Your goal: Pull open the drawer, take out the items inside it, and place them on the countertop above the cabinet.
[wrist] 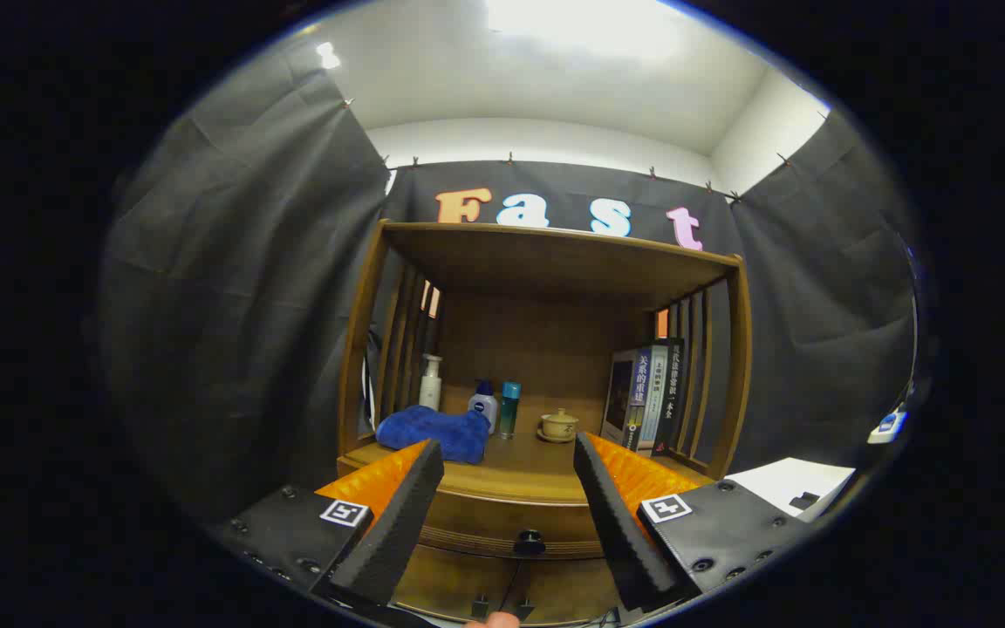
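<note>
Gripper (509, 471) faces the wooden cabinet (546, 262); fingers spread wide, nothing between them but open air.

Countertop (520, 475) contents, left to right:
- white pump bottle (430, 384), upright at the back near the left slats
- blue cloth (433, 432), bunched, just beyond the left finger
- white bottle with blue cap (483, 406), touching or just behind the cloth
- teal bottle (510, 408), upright, beside it
- small lidded cup on a saucer (559, 425), contents not visible
- books (646, 397), standing upright against the right slats

Drawer (511, 523) sits below the countertop, closed, its dark knob (529, 544) between the fingers and apart from both. Drawer contents hidden.
</note>
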The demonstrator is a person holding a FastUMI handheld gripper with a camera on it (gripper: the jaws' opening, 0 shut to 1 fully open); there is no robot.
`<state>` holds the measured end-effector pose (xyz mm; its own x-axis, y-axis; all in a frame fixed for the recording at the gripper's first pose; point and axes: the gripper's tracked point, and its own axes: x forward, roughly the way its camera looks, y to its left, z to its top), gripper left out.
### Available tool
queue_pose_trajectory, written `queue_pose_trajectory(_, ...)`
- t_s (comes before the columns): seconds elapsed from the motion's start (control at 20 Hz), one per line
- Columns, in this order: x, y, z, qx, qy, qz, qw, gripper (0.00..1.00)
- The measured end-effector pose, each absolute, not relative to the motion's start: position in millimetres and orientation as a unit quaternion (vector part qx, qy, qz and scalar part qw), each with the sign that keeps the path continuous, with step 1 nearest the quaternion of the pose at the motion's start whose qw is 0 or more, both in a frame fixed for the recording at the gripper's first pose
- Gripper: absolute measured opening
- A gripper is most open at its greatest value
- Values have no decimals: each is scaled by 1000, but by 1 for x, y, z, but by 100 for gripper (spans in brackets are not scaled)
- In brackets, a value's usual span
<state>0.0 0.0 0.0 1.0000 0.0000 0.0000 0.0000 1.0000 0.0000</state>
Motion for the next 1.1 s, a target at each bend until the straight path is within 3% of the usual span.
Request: queue_pose_trajectory(1.1, -2, 9, -7, 10, 17, 20, 1000, 97)
